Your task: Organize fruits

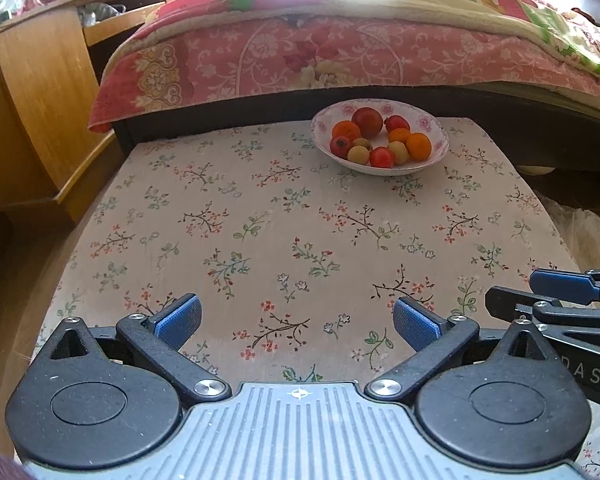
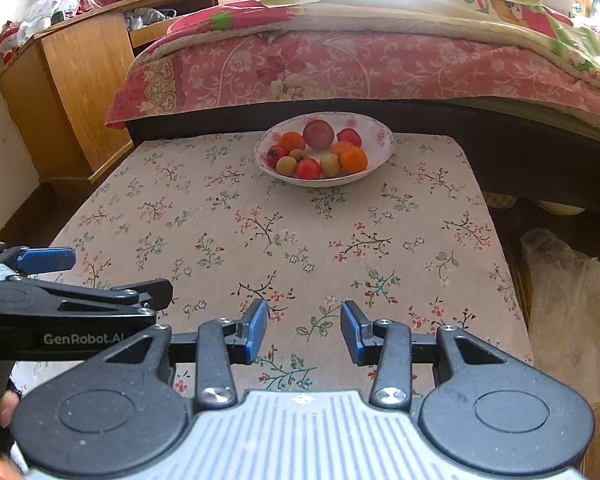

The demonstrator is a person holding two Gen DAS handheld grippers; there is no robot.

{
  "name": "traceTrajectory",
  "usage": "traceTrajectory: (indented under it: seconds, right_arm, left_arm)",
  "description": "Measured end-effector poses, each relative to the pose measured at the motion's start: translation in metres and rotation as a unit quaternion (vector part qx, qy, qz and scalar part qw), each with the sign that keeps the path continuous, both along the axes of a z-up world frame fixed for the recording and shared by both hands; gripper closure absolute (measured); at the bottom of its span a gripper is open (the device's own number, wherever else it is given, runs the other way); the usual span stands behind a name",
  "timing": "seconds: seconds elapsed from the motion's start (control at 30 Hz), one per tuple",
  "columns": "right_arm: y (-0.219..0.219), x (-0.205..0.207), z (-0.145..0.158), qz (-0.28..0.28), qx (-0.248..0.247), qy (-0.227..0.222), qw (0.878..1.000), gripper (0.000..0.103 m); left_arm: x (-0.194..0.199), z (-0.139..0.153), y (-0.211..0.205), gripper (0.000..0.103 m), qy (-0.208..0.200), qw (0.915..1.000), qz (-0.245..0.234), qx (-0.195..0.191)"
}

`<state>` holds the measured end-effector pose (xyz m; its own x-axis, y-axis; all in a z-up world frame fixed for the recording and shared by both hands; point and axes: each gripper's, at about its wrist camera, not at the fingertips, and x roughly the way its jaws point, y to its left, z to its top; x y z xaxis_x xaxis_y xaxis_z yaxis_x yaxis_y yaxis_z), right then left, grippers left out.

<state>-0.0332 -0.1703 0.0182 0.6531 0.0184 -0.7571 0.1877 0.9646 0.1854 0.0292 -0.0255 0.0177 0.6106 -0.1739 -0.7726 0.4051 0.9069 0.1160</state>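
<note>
Black-linked left gripper, blue ribbed pads (silver screws), grey housing

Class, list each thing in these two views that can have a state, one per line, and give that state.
Left gripper: jaws open wide, empty.
Right gripper: jaws open, narrower, empty.
Bowl: upright on the table, holding fruit.
Fruits: all inside the bowl.
Tablecloth: spread flat.

- I see a glossy glazed bowl on a matt woven tablecloth.
- My gripper is matt black plastic with ribbed blue pads.
- The cabinet is smooth varnished wood.
</note>
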Motion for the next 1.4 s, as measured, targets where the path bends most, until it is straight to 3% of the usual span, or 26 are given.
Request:
traceTrajectory:
  seconds: [1.4]
  right_arm:
    - [0.01, -0.008, -0.002, 0.011, 0.0, 0.001, 1.0, 0.06]
  left_arm:
    - [-0.009, -0.003, 0.007, 0.0, 0.005, 0.9998, 0.007, 0.017]
